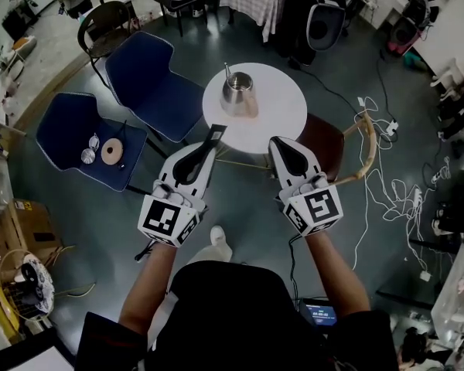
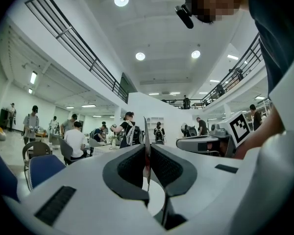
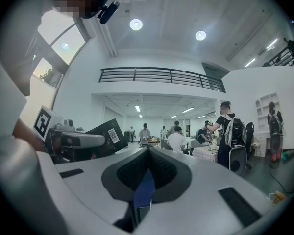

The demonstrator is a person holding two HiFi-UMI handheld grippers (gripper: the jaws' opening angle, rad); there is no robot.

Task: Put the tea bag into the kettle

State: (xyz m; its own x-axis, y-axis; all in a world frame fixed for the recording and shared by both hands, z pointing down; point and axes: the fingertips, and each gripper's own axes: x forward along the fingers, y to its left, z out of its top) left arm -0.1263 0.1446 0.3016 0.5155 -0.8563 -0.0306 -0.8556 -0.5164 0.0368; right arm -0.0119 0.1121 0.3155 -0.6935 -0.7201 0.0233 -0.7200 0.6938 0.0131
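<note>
Grey smooth floor [image 1: 240, 230] fills most of the head view, and white cables [image 1: 394, 195] lie on it in loose loops at the right. Two chairs with padded dark blue seats stand at the left, one [image 1: 151, 83] just beside the table and the other [image 1: 77, 126] further out, with a flat wooden disc [image 1: 112, 151] on its seat. A chair with a brown seat and a bent wooden back [image 1: 325, 145] stands at the right of the table. The round white table [image 1: 282, 110] has a plain matte top. On its left part stands the kettle [image 1: 238, 97], of shiny metal with a rounded low body. The two grippers are of white hard plastic with dark ribbed pads, and each one carries a cube with black square markers. The left gripper [image 1: 207, 151] has its jaws pressed on the tea bag [image 1: 216, 134], a thin flat dark packet which stands out past the jaw tips, over the near edge of the table and apart from the kettle. In the left gripper view the packet shows edge-on as a narrow strip between the pads. The right gripper [image 1: 278, 145] is near the same table edge, and the right gripper view shows its jaws brought together with nothing held between them.
</note>
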